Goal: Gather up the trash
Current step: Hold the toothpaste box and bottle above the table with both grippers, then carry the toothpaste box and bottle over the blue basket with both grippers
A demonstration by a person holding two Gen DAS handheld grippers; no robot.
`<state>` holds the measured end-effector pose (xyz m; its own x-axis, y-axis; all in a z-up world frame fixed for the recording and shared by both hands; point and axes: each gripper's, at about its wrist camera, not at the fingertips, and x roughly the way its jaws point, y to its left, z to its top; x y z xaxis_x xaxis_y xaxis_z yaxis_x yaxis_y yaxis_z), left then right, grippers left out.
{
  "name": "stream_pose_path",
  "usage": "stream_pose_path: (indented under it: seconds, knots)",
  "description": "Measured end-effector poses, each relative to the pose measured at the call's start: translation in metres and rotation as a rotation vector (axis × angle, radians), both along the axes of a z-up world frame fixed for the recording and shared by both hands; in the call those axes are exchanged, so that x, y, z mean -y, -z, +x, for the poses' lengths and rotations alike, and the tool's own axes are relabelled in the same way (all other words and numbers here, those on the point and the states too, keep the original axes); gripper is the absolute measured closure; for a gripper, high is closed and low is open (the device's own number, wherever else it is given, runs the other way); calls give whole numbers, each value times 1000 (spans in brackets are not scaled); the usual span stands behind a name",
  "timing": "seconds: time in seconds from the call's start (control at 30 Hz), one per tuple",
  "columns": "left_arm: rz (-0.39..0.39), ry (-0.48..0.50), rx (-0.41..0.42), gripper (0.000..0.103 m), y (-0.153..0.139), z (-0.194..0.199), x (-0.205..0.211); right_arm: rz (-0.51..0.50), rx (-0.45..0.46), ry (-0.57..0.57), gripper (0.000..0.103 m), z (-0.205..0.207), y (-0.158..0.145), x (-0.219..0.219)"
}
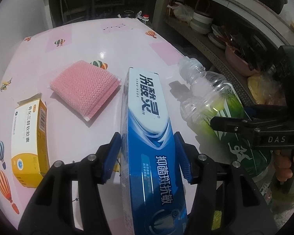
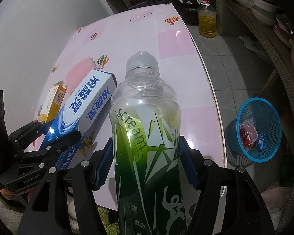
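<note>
Toothpaste box (image 1: 147, 129) and bottle (image 2: 147, 129) clamped above pink table (image 1: 111, 39)

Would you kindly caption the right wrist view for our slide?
Right gripper clamps a green-labelled bottle above the pink table; blue basket waits below.

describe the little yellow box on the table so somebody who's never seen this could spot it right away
Start at the pink balloon-print table. On it lies a pink scrubbing pad; the yellow box lies just beside that, nearer the camera. It is the only yellow-and-white carton, with a barcode on its side.
</note>
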<state>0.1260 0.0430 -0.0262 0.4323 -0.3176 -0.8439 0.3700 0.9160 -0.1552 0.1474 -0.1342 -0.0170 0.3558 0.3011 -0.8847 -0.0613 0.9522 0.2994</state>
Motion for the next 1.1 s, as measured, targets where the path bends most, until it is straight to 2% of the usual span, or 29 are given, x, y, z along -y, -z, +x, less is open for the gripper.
stream_pose_path:
  seconds: [0.8, 1.1]
  knots:
    - [-10, -7, 17, 51, -7, 0, 0, 8, 18, 11, 40, -2, -5, 5]
    - [-34, 12, 23, 51, -14, 3, 3, 23, 32, 63, 40, -5, -9, 15]
